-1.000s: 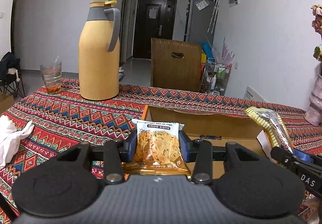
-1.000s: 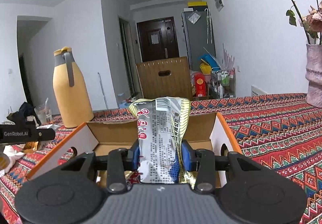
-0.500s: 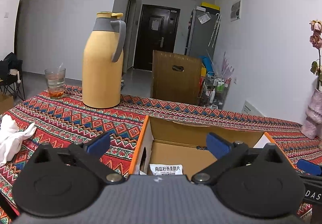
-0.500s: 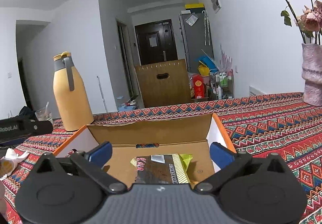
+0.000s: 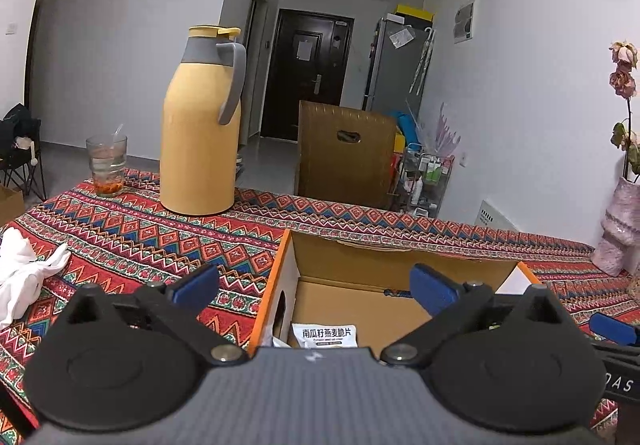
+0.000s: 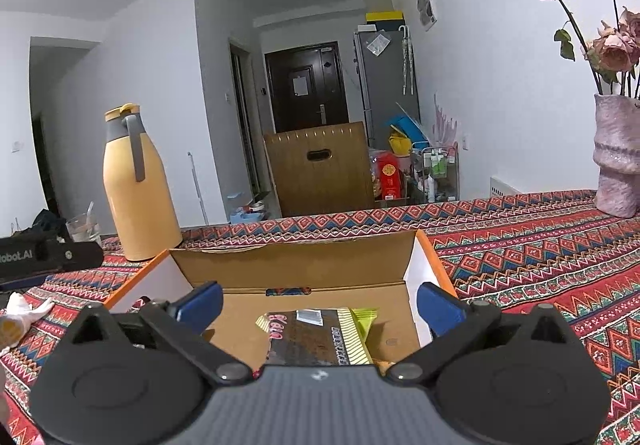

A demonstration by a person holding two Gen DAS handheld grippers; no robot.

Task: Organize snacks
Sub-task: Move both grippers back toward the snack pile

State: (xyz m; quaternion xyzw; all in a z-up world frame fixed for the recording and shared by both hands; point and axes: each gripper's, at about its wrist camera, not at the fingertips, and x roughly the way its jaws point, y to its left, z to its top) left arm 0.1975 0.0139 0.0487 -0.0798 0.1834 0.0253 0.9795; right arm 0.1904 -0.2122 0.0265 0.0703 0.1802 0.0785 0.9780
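Snack packet (image 6: pixel 320 337) inside cardboard box (image 6: pixel 296 265)

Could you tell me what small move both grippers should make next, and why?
Probably lift both clear of the cardboard box. The left gripper and right gripper stand open and empty, with the oat crisp packet and the striped snack packet already lying inside.

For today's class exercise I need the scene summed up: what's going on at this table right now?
A person holding two claws is sorting snacks into a cardboard box on the patterned tablecloth. The left claw and right claw both hang wide open and empty above it. A white-labelled packet and a dark packet with yellow-green edges lie inside the box.
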